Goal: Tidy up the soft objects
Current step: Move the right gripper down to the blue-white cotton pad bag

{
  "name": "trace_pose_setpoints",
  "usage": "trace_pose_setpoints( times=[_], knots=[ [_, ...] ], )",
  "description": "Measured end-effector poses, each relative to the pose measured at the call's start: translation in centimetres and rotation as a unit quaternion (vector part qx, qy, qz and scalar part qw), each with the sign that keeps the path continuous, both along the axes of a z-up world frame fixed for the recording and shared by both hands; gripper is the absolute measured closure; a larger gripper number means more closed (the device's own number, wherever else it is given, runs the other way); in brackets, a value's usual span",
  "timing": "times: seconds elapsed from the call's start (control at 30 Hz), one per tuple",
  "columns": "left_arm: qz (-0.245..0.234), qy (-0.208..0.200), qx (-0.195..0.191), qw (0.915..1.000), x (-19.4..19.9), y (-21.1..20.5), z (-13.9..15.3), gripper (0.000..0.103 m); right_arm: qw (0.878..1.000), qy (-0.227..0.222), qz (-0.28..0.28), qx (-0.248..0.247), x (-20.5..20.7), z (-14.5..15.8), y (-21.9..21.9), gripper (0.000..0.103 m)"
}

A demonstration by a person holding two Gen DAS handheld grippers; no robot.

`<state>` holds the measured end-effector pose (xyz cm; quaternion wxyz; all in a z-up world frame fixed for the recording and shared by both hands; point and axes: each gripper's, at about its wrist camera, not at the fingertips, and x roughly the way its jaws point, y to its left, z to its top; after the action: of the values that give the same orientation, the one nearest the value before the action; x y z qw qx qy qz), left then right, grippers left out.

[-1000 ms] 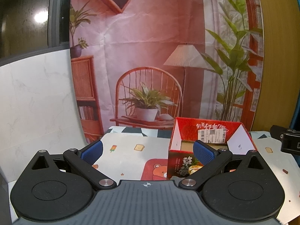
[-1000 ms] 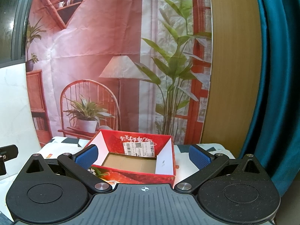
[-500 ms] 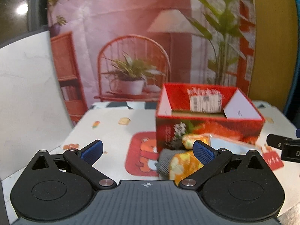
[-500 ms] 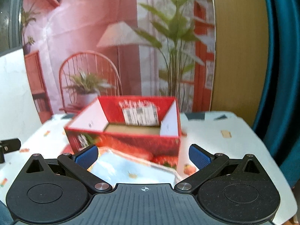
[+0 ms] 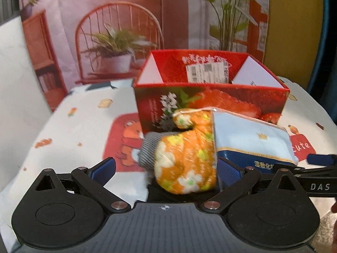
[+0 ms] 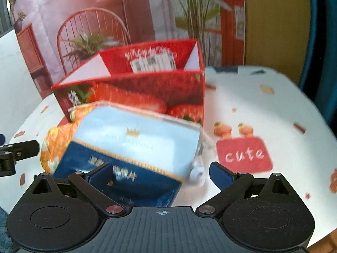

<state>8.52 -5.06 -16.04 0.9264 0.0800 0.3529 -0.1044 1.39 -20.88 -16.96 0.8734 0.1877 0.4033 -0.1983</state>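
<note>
Nothing looked sorted: the oven mitt [image 5: 185,158] and tissue pack [image 6: 134,147] lay outside the red box [image 5: 210,99]; both grippers' fingers [image 5: 228,171] were spread, empty.

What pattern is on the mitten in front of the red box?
Orange with white and yellow flowers on the oven mitt, clearest in the left wrist view.

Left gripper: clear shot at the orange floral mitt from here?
Probably yes. The left gripper is open with the orange floral mitt right between its fingers; the blue tissue pack presses against the mitt's right side.
</note>
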Motion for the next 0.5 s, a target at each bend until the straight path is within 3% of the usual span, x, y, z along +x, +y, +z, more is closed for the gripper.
trace_pose_setpoints(
  times=[0.13,0.27,0.5],
  knots=[
    [-0.01,0.013,0.001,0.9999,0.1,-0.5,-0.7,0.001,0.999,-0.005,0.003,0.043,-0.2,-0.9,-0.7,0.009],
    [-0.021,0.023,0.003,0.9995,0.0,-0.9,-0.9,0.007,0.996,-0.013,0.012,0.091,0.2,-1.7,-1.1,0.022],
    [-0.017,0.048,-0.036,0.9981,0.3,0.5,-1.3,0.028,0.993,-0.021,0.069,0.093,2.8,-1.2,0.6,0.035]
  ],
)
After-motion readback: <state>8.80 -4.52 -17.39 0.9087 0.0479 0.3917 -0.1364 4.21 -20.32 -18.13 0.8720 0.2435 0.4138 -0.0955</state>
